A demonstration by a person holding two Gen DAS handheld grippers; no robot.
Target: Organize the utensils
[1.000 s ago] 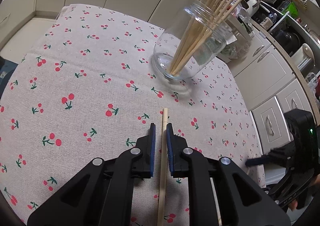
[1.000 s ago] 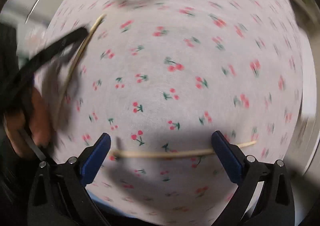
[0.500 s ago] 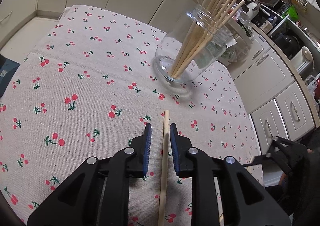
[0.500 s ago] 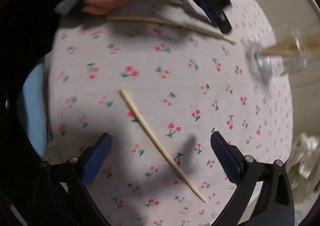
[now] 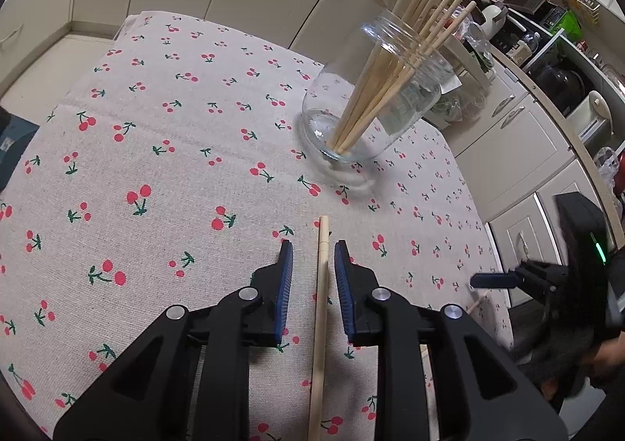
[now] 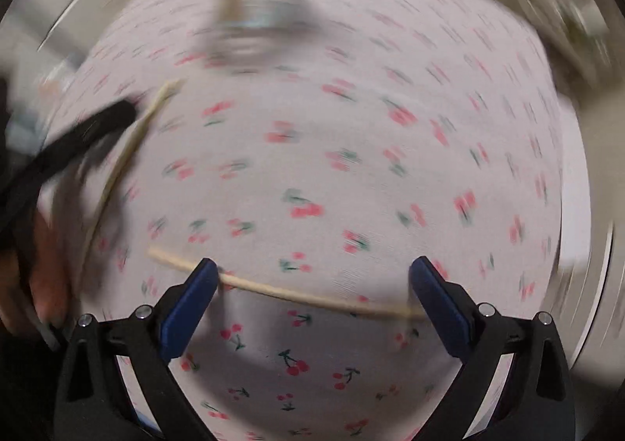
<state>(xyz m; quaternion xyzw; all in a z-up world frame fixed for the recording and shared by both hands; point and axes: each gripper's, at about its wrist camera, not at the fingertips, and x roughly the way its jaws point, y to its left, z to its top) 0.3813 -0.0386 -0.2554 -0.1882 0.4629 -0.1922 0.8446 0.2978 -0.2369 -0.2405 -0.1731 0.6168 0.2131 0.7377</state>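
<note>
A pale wooden chopstick (image 5: 321, 296) lies flat on the cherry-print tablecloth (image 5: 156, 136). My left gripper (image 5: 313, 245) straddles it near its far end; the jaws are opening and the blue pads stand just off the wood. Beyond it a glass jar (image 5: 390, 109) holds several chopsticks leaning right. In the blurred right wrist view, my right gripper (image 6: 312, 284) is open wide over a second chopstick (image 6: 297, 294) lying crosswise on the cloth between its fingers. The left gripper's finger (image 6: 90, 132) and its chopstick (image 6: 117, 167) show at the left there.
The table's right edge (image 5: 484, 230) drops off beside white kitchen cabinets (image 5: 519, 136). A cluttered counter with appliances (image 5: 554, 77) runs behind the jar. A hand (image 6: 43, 284) holds the left gripper at the lower left of the right wrist view.
The left jaws have spread slightly away from the chopstick, which stays on the cloth. The right gripper has swung around and now faces the jar again with the second chopstick crosswise between its fingers.
</note>
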